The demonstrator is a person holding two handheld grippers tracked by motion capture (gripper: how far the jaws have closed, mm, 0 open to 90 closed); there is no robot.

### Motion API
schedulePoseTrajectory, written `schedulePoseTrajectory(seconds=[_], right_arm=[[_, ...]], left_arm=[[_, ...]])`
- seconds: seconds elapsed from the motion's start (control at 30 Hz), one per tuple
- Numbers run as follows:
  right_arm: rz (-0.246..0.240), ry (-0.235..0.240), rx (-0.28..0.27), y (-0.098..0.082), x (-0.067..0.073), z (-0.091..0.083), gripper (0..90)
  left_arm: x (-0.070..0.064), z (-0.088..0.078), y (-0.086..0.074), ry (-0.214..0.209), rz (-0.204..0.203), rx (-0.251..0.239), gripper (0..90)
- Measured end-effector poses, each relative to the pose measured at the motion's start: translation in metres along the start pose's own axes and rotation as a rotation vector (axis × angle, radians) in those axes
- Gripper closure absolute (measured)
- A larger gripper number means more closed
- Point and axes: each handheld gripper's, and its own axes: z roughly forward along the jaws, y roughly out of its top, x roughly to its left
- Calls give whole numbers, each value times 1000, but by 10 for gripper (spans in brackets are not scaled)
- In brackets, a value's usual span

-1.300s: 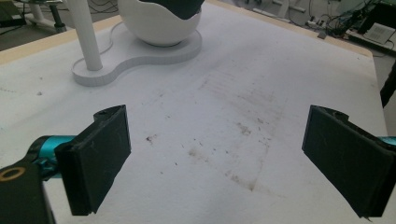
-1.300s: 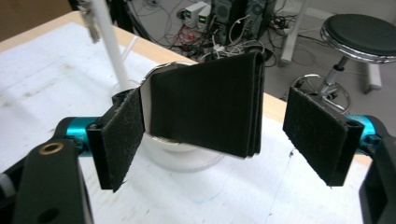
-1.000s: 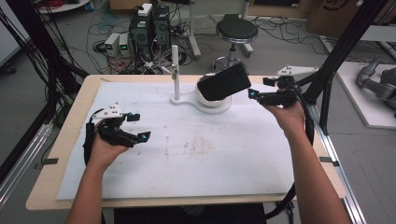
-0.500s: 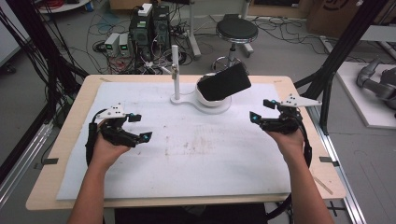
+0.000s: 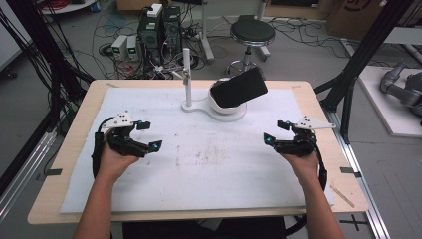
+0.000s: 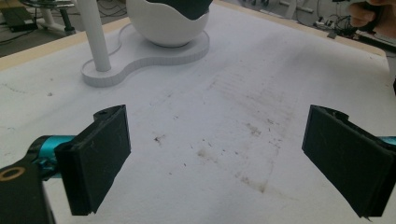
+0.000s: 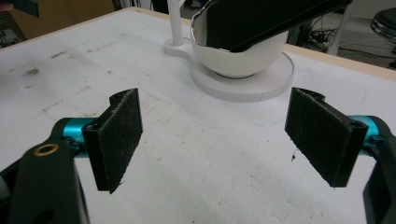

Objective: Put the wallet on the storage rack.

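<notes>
Left tongs (image 5: 144, 135): jaws spread wide, empty, held low over the table (image 5: 69, 149) at its left side. Right tongs (image 5: 275, 132): jaws spread wide, empty, at the right side. Phone (image 5: 238, 88): dark slab, propped tilted in a white bowl (image 5: 225, 107) on a stand (image 5: 187, 74), at the table's far middle, between and beyond both tongs; long axis roughly left to right, right end higher. Right tongs appear slightly nearer. Mat (image 5: 209, 164): white, stained.
</notes>
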Motion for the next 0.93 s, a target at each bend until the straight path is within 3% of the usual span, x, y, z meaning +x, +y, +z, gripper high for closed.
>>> schedulePoseTrajectory(seconds=[0.23,0.5,0.93], right_arm=[[-1,-1,35,-5,1,7,197],[1,-10,25,-5,1,5,197],[5,-8,20,-5,2,3,197]], left_arm=[[-3,1,-1,-6,13,9,78],[-3,-1,-1,-10,17,-3,79],[-1,2,-3,-2,18,22,79]])
